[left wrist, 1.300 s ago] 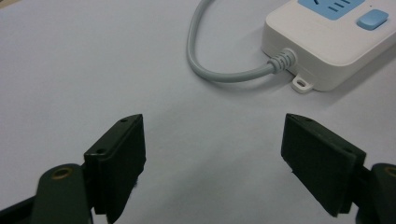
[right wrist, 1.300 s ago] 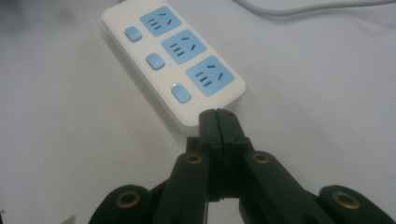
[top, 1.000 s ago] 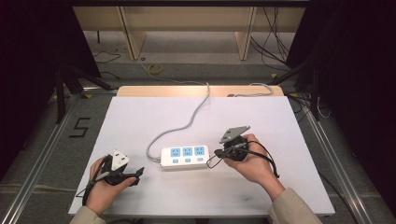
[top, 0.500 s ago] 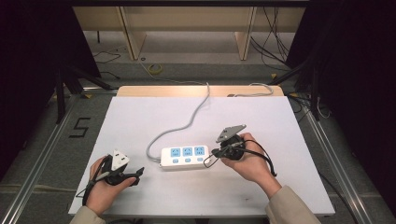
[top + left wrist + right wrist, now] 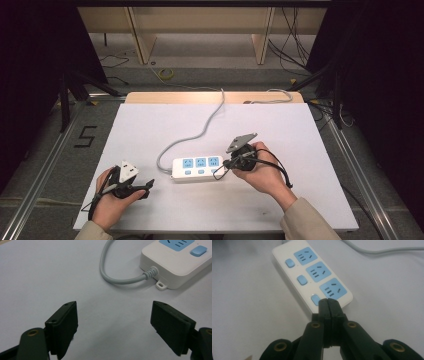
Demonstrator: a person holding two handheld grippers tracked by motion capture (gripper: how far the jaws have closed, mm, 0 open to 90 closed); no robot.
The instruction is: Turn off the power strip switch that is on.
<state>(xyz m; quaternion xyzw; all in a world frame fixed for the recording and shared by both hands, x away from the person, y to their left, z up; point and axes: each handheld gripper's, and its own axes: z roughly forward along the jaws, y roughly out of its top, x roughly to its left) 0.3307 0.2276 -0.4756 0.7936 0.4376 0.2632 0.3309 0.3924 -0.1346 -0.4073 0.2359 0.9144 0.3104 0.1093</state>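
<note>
Three blue sockets, each with a blue switch beside it, sit in a row on the white power strip (image 5: 197, 167), which lies flat near the middle of the white surface (image 5: 300, 130). Its grey cord (image 5: 200, 132) leaves the strip's left end, loops round and runs away to the far edge of the surface.

At the strip's right end, the right tongs (image 5: 224, 165) are held in the person's right hand (image 5: 262, 175). In the right gripper view the two black jaws are pressed together with nothing between them, and their joined tip (image 5: 328, 305) sits at the nearest blue switch (image 5: 315, 300), at the end of the strip by the last socket. Whether the tip actually presses the switch or only hangs just above it, I cannot tell.

The left tongs (image 5: 147, 186) rest low near the front left of the surface, held in the left hand (image 5: 112, 202), pointing towards the strip but apart from it. In the left gripper view their jaws are spread wide over bare surface, gripping nothing, with the strip's cord end (image 5: 150, 272) and a small mounting tab (image 5: 161, 285) ahead of them.
</note>
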